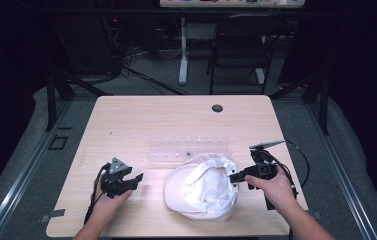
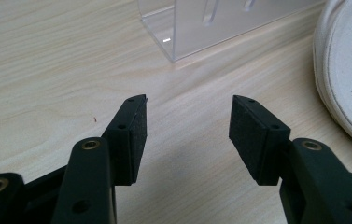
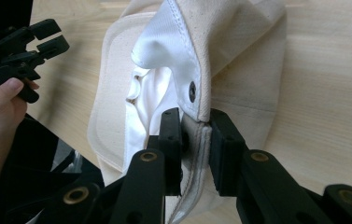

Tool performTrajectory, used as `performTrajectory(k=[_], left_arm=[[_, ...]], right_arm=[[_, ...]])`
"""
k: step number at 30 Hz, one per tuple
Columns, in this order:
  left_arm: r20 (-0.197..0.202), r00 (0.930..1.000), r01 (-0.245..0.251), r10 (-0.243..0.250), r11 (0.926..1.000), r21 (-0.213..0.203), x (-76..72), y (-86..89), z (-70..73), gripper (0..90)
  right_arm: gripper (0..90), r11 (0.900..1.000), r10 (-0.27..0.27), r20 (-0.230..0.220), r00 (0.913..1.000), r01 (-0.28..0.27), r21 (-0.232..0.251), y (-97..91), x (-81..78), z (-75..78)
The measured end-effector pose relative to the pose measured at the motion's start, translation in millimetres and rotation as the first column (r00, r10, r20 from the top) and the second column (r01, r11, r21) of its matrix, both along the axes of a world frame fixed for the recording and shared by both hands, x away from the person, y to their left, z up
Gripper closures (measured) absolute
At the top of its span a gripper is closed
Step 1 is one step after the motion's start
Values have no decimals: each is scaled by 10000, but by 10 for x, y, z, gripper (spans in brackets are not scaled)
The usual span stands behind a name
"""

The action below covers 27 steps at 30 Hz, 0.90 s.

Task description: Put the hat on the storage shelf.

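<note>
A white cap lies upside down on the table's near middle, its pale lining facing up. My right gripper comes in from the cap's right side. In the right gripper view the cap has its stitched rim, just below a metal snap, pinched between the two pads of that gripper. My left gripper rests low over bare wood to the left of the cap, apart from it. Its jaws stand open with nothing between them, and the cap's edge lies off to their right. The left gripper also appears far off in the right gripper view.
A clear acrylic rack lies on the wooden table just behind the cap, and its corner is ahead of the left jaws. A cable grommet sits near the far edge. A chair stands beyond the table.
</note>
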<state>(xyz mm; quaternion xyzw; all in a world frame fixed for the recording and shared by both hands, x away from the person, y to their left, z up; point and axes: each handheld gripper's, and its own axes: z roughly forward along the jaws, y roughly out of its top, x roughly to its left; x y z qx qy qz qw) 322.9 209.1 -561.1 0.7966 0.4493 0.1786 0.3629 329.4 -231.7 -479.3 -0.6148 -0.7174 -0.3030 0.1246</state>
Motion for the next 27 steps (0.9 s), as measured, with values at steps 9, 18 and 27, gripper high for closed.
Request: performTrajectory(k=[9, 18, 27], left_arm=[[-9, 10000, 7, -7, 10000, 12, 0, 1, -1, 467], [-1, 10000, 11, -11, 10000, 20, -4, -7, -5, 467], [7, 10000, 35, -35, 10000, 46, -5, -14, -10, 467]], right_arm=[[777, 9973, 279, 288, 9992, -259, -680, 20, 27, 55], [797, 9956, 184, 95, 9998, -175, -920, 54, 27, 95], [804, 9927, 145, 20, 9999, -142, -1197, 82, 33, 182]])
